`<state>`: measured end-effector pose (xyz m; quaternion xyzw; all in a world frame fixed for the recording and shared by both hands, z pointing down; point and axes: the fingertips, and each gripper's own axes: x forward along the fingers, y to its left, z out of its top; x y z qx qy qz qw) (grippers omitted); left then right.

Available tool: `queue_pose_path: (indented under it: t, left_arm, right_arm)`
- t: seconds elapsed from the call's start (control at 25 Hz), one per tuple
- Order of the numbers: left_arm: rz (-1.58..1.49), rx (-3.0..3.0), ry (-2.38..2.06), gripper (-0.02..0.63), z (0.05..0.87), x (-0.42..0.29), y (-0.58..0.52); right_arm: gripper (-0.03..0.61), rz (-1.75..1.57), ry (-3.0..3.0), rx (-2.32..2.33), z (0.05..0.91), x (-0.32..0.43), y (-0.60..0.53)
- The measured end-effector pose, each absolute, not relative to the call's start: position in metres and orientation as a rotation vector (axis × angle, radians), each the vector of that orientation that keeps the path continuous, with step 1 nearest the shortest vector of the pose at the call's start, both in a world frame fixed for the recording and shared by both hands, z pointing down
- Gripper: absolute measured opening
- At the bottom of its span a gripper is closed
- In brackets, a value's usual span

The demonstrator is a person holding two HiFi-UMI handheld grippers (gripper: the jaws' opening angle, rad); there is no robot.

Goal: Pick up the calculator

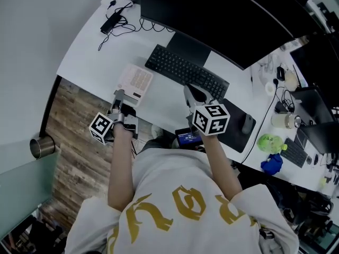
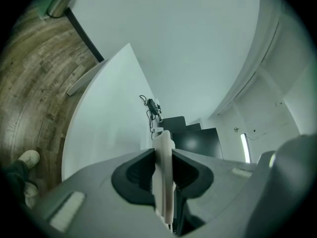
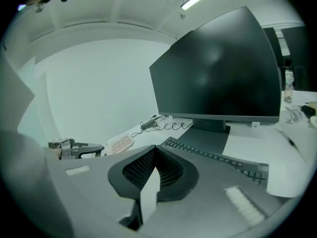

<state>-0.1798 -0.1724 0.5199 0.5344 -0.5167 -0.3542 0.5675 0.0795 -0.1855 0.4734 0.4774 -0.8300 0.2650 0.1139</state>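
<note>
The left gripper (image 1: 119,95) has its fingers clamped on the near edge of the flat white plastic calculator (image 1: 136,80), near the white tabletop's (image 1: 90,46) left edge. The right gripper (image 1: 192,93) is closed on nothing. With so shallow an edge grip, the calculator may pivot and slip.

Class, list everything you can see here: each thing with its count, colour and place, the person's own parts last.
desk: one, white, under the rest
monitor: one, black, desk's back
keyboard: one, black, before the monitor
calculator: one, white, left of the keyboard
power adapter: one, black, desk's far left corner
mouse: one, dark, right of the keyboard
left gripper: one, grey, jaws shut on the calculator
right gripper: one, grey, jaws shut, empty, by the keyboard's near edge
</note>
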Motion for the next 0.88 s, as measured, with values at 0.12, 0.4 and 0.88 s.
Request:
queue_pose_path:
  t: [0.12, 0.4, 0.88]
  left_arm:
    - [-0.847, 1.265, -1.208, 0.077, 0.509, -0.175, -0.164]
    - [-0.892, 1.282, -1.196, 0.077, 0.489, -0.168, -0.143]
    - [-0.931, 1.305, -1.179, 0.077, 0.471, -0.164, -0.123]
  right_arm:
    - [0.026, 0.761, -2.441, 1.404, 0.467, 0.082, -0.178]
    - [0.025, 0.737, -2.474, 1.392, 0.456, 0.084, -0.164]
    - [0.025, 0.69, -2.512, 1.392, 0.441, 0.083, -0.146]
